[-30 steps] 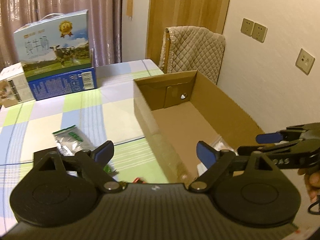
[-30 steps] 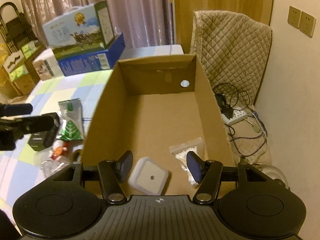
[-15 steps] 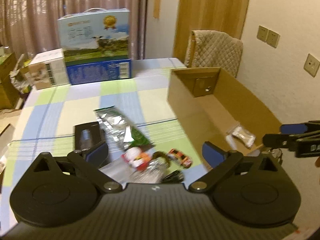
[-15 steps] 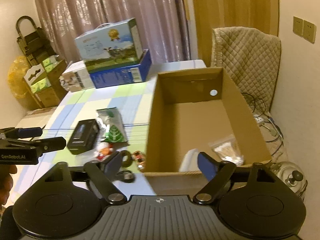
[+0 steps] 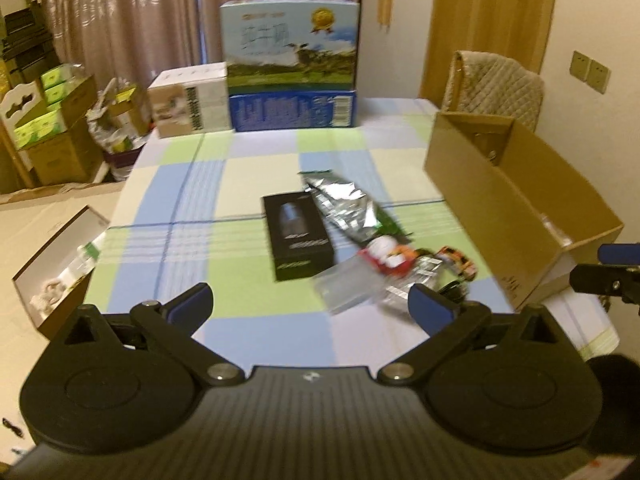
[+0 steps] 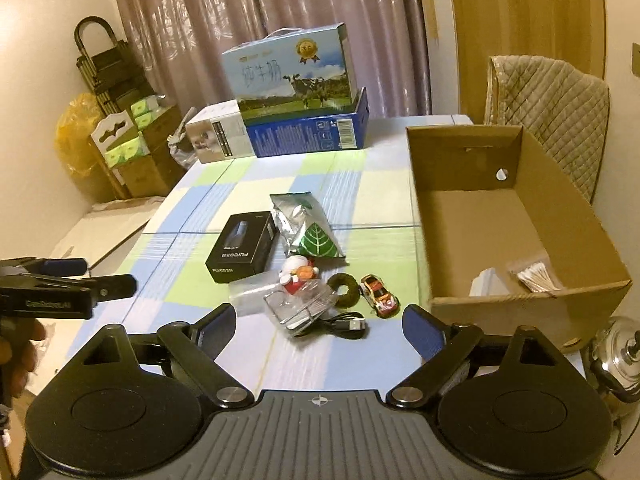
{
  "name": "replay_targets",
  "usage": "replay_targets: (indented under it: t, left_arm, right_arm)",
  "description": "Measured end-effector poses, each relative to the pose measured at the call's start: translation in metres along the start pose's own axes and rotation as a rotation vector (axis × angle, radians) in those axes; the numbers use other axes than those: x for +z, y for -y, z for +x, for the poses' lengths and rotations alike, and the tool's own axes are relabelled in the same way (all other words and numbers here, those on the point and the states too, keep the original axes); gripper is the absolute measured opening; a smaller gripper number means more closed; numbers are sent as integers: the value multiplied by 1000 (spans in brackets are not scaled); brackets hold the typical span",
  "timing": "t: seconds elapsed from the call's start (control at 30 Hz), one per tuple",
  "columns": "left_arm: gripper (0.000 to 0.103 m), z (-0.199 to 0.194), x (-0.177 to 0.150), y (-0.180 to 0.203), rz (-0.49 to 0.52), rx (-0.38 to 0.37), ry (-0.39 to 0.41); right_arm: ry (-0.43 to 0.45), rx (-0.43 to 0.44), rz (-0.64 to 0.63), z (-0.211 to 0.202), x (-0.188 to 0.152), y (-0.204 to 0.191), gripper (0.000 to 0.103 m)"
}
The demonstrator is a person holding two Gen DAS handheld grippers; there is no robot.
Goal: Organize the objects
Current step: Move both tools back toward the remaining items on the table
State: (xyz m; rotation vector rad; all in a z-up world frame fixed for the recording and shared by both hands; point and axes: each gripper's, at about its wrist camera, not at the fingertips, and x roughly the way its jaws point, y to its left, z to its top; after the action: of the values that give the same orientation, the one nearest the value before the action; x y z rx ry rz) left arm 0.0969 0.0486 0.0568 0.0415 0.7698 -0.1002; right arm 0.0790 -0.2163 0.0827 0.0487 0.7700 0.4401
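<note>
1. The left tool (image 5: 310, 304) hangs over the near edge of the table (image 5: 192, 184), its jaws spread wide and opening, with nothing between them.
2. The right tool (image 6: 318, 330) also stands spread and opening, empty, above the near end of the clutter.
3. The loose things lie in a cluster mid-table, left of the cardboard box (image 6: 568, 216): a black carton (image 6: 242, 252), a silver pouch with a green leaf (image 6: 306, 226) just beside it, a red-and-white figurine (image 6: 298, 274), a clear plastic bag (image 6: 280, 304), a dark ring (image 6: 343, 288), a toy car (image 6: 379, 295) and a black USB cable (image 6: 344, 326).
4. Only the right wrist view looks into the cardboard box: a packet of cotton swabs (image 6: 536, 276) and a white item (image 6: 488, 282) lie at its near end.
5. The left wrist view is smeared; there the cluster by the black carton (image 5: 298, 236) reads as blurred shapes, and the ring cannot be made out with confidence.
6. Only the left wrist view shows a small open white box (image 5: 60, 264) off the table's left edge.
7. Each view catches the other tool at its margin: the right tool (image 5: 616, 268) beside the cardboard box (image 5: 516, 200), and the left tool (image 6: 68, 280) at far left, held in a hand (image 6: 18, 354).
8. A milk gift box (image 6: 290, 70) sits on a blue carton (image 6: 308, 132) at the table's far end.
</note>
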Motion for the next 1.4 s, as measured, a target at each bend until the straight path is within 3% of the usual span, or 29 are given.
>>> replay_targets:
  t: [0.17,0.43,0.6,0.83,1.4]
  left_arm:
    - [102,1,-12,-23,-30,18,-15]
    - [102,10,-17,-39,-24,37,-26]
    - [102,25,-16,-46,-15,36,-40]
    - [102,54,-11,-50,38,-8,-70]
    - [102,119,-5,-52,109,-126,-136]
  right_arm:
    - [73,-42,-66,10,-16,-25,88]
    - [38,-35,-173,48,-36,-49,88]
    - [-37,-38,-146,82,-42,-51,88]
    - [-100,-35,-198,121,-42,-51,88]
    - [-159,0,-523,191,-36,-28,88]
